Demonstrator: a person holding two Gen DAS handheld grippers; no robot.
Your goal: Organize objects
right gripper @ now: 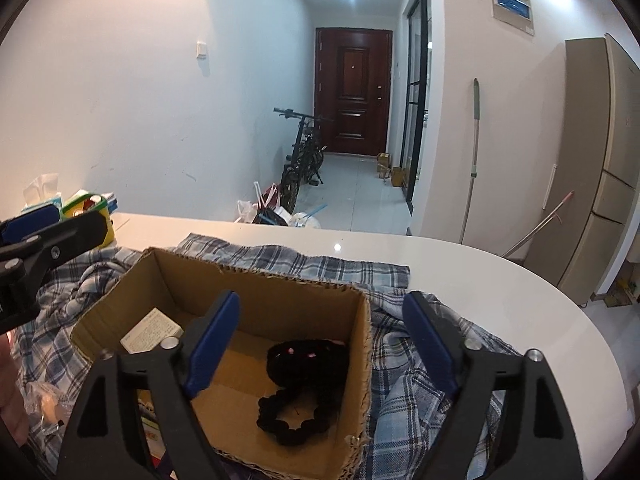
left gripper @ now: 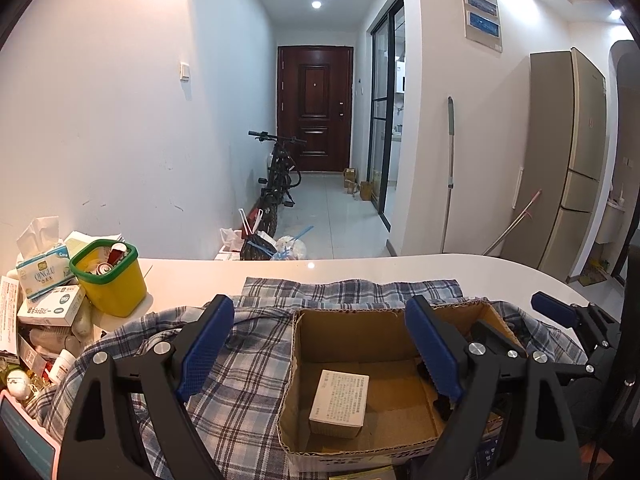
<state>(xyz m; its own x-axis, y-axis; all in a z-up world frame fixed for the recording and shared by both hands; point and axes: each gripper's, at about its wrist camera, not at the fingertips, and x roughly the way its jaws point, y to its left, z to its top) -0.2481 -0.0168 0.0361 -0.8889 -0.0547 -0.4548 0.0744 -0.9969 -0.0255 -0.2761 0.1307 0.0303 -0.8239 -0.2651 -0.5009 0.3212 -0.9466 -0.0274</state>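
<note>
Cardboard box [right gripper: 248,320] on the desk [right gripper: 460,264] holds a white packet [right gripper: 150,334] and a black hair tie [right gripper: 302,392], I think. My right jaws [right gripper: 324,344] gape empty above it, left jaws [left gripper: 320,344] released too. Clutter [left gripper: 44,320] at left remains.

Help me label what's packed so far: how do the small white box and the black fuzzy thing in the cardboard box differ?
The small white box is pale, rigid and flat-sided with printed text; the black fuzzy thing is dark, soft and looped. The white box lies at the left of the cardboard box; the black thing lies toward its right wall. Both rest loose on the floor of the box, in no gripper.
</note>
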